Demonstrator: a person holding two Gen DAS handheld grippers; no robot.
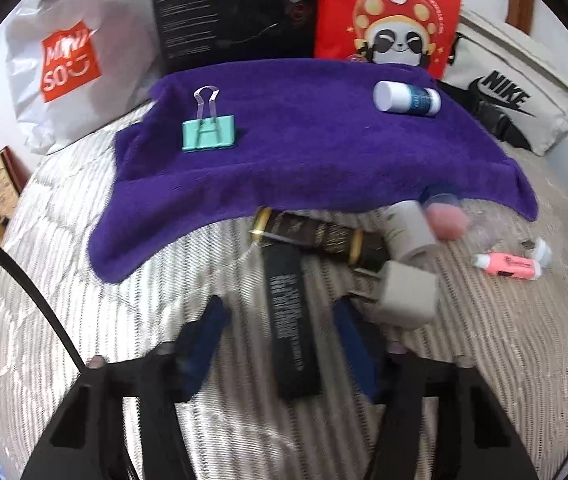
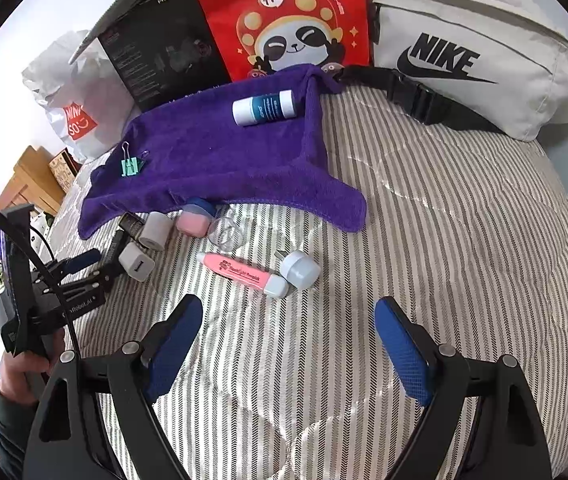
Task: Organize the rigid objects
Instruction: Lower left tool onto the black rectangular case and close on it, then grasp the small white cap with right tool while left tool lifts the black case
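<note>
Now, step in hand: I judge I am lining my left tongs [image 1: 280, 320] up on the black tube [image 1: 290, 320], to lift it onto the purple towel [image 1: 324, 148].
Left tongs: spread wide, one blue pad either side of the tube, neither pad clearly touching it; this view is blurred.
Right tongs [image 2: 288, 344]: spread wide, empty, hovering over bare striped bedding [image 2: 444, 240], near the pink tube [image 2: 240, 274].
Black tube: lies on the bedding, lengthwise between my pads, its far end against the dark gold-banded tube [image 1: 320, 238] and beside the grey plug [image 1: 408, 292].
Already on the towel: teal binder clip [image 1: 209, 134] and white bottle [image 1: 406, 97], well apart.
Grip advice: close across the tube's narrow width at its middle, so it does not tip.
Watch for: the right pad catching the grey plug as I close.
Placement: set it down between clip and bottle.
</note>
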